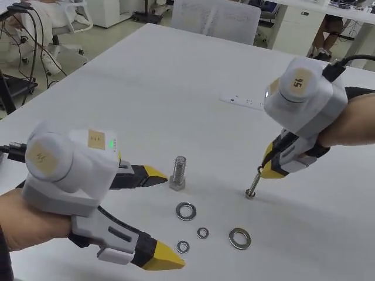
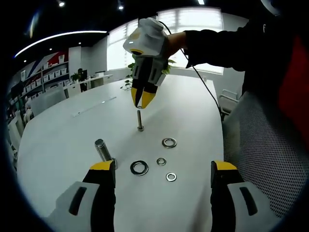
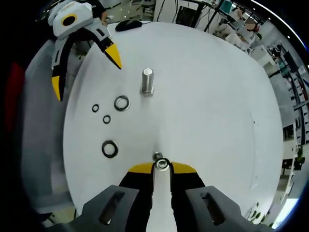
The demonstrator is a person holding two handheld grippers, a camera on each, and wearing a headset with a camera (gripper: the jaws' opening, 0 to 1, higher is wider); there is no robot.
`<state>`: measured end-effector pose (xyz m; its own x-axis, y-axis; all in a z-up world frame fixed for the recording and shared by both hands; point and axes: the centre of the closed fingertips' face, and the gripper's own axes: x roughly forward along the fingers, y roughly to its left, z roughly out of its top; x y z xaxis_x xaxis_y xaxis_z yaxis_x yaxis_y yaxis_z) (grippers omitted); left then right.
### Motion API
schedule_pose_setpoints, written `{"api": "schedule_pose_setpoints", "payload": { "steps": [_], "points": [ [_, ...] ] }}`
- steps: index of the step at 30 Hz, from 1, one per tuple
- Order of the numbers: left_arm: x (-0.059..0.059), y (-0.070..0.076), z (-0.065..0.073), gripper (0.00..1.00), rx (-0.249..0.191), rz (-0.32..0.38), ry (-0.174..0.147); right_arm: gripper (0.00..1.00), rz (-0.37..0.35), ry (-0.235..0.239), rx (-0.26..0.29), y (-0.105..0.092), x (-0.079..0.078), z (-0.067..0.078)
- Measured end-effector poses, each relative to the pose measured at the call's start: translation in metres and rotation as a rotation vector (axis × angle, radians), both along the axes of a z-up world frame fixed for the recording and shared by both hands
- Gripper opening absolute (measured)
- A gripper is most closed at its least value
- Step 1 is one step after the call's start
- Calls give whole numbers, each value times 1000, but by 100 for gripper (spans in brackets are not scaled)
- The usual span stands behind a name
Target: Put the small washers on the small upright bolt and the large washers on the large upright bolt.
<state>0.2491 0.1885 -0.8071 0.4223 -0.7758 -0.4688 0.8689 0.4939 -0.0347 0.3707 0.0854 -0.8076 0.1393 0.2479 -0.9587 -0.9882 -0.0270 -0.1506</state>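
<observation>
Four washers (image 1: 186, 211) lie loose in front of the large bolt (image 1: 179, 172) — none on yet. Beside it the left gripper (image 1: 161, 215) gapes wide, ready to pick. Farther right, the right gripper (image 1: 270, 171) pinches the top of the small bolt (image 1: 253, 186) — likely steadying it upright.

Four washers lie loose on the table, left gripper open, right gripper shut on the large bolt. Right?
No: the right gripper view shows the right gripper shut on the small bolt; the large bolt stands free. The washers and the open left gripper are as stated.
</observation>
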Motion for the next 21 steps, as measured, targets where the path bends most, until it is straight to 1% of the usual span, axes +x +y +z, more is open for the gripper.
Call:
{"api": "schedule_pose_setpoints", "payload": {
  "steps": [6, 21],
  "points": [
    [0, 1, -1, 80, 1, 1, 1, 14, 4, 8, -12, -1, 2, -6],
    [1, 2, -2, 80, -2, 9, 2, 14, 4, 22, -19, 0, 2, -12]
  ]
}}
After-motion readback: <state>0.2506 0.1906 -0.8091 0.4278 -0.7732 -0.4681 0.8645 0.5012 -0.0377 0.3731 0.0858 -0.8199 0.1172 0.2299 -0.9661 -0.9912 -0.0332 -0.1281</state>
